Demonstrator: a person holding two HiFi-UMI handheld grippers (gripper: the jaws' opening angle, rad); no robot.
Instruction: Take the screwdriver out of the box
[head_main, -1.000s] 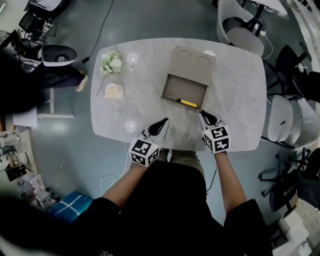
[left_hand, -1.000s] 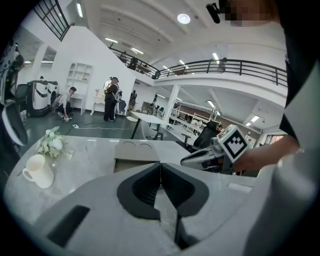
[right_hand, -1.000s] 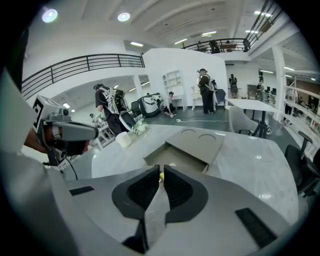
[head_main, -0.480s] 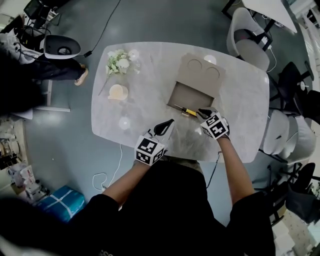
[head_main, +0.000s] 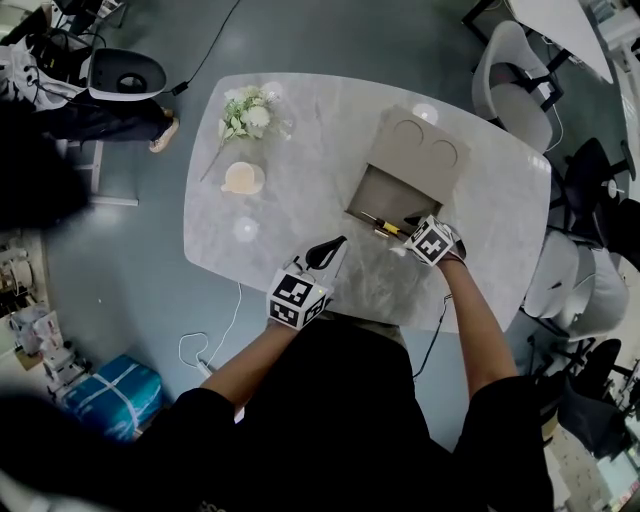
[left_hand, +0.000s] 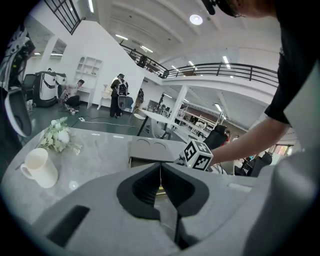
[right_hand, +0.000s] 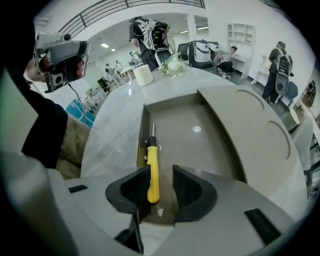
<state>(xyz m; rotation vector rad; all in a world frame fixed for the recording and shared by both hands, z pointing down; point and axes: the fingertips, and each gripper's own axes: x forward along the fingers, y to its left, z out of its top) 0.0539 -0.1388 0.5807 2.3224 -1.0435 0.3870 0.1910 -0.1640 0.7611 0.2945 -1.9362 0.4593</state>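
An open grey box (head_main: 392, 192) lies on the marble table (head_main: 300, 230), its lid (head_main: 420, 148) folded back. A yellow-handled screwdriver (head_main: 386, 225) rests along the box's near wall. My right gripper (head_main: 409, 222) points steeply down into the box. In the right gripper view its jaws are opening, and the screwdriver handle (right_hand: 152, 172) lies between them, next to the left jaw, with a gap on the other side. My left gripper (head_main: 334, 245) hovers over the table's near edge, shut on nothing (left_hand: 161, 172).
A cream cup (head_main: 243, 178) and a bunch of white flowers (head_main: 248, 112) stand at the table's left. A small round clear item (head_main: 245, 229) lies near the left front. White chairs (head_main: 520, 70) stand beyond the far right corner.
My right gripper has moved from the table's near edge forward and down into the box, over the screwdriver's handle. My left gripper has shifted only a little.
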